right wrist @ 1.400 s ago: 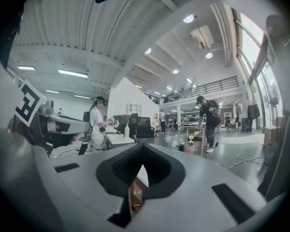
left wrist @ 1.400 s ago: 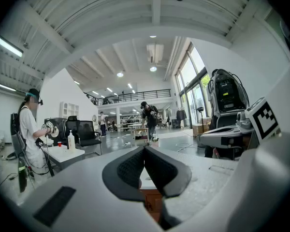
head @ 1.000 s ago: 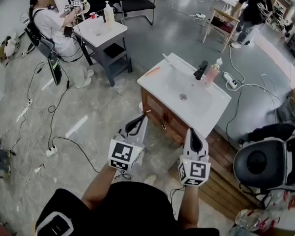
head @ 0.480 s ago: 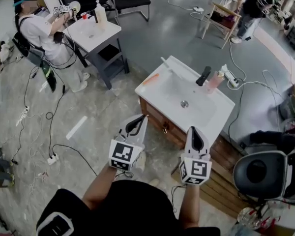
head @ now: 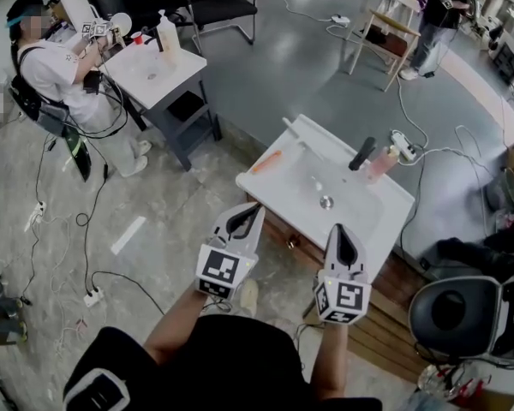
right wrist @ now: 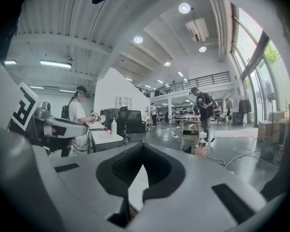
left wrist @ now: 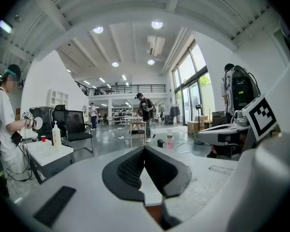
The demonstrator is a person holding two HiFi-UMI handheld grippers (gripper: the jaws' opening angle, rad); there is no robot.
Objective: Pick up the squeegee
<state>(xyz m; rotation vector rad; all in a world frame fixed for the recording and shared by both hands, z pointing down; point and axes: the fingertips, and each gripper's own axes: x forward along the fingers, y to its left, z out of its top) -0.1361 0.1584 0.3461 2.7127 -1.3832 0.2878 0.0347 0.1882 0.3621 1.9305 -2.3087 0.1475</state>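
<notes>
In the head view nothing is picked up yet: the left gripper [head: 255, 207] and right gripper [head: 337, 228] hang short of the sink counter [head: 392, 204]. The thin white bar I take for the squeegee [head: 297, 137] lies flat by the counter's far rim, at twelve o'clock from them. The left gripper view shows jaws closed on nothing, and the right gripper view shows the same, so reach, grip and lift all remain.

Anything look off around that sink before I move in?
Nothing spilled or damaged. On the sink top, an orange tool lies slantwise right at the left rim, and a white stick-like tool lies along the far edge. The pink bottle stands upright beside the black faucet.
</notes>
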